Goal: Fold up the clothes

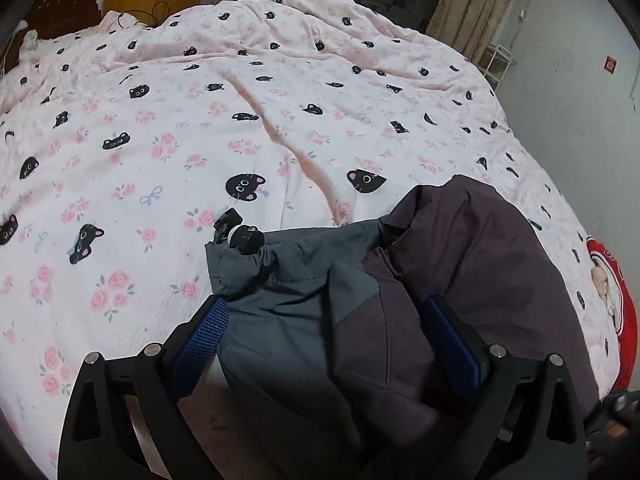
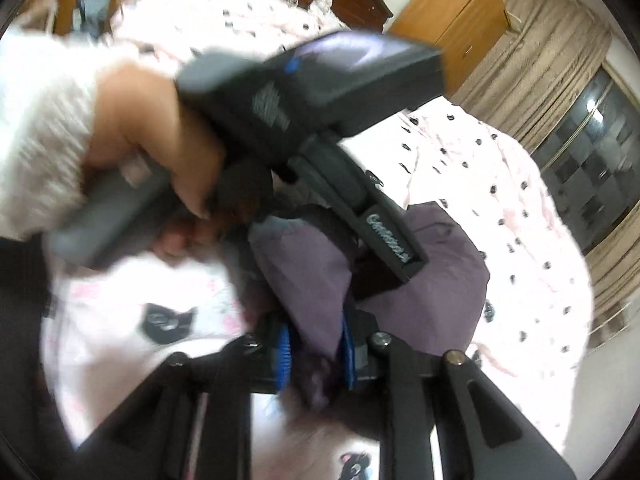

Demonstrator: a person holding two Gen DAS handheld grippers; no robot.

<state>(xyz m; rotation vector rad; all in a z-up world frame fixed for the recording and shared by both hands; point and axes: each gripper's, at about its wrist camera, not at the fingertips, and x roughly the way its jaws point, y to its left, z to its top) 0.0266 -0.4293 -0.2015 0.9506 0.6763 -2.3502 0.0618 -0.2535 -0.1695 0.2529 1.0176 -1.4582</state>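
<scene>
A purple and grey garment (image 1: 400, 280) lies bunched on the bed, with a black cord toggle (image 1: 244, 236) at its grey edge. My left gripper (image 1: 328, 336) stands wide open over it; the cloth lies between the blue pads (image 1: 202, 334) without being squeezed. In the right wrist view, my right gripper (image 2: 316, 354) has a fold of the purple garment (image 2: 316, 280) filling the narrow gap between its blue pads (image 2: 283, 354). This view is blurred. A hand (image 2: 160, 132) in a white knit sleeve (image 2: 40, 128) holds the left tool just above the garment.
The bed is covered by a pink sheet (image 1: 200, 120) printed with black cat faces and roses. A red item (image 1: 616, 280) lies at its right edge. A wooden wardrobe (image 2: 452, 12), beige curtains (image 2: 552, 76), a dark headboard (image 1: 68, 8) and a black cable (image 1: 148, 16) border the bed.
</scene>
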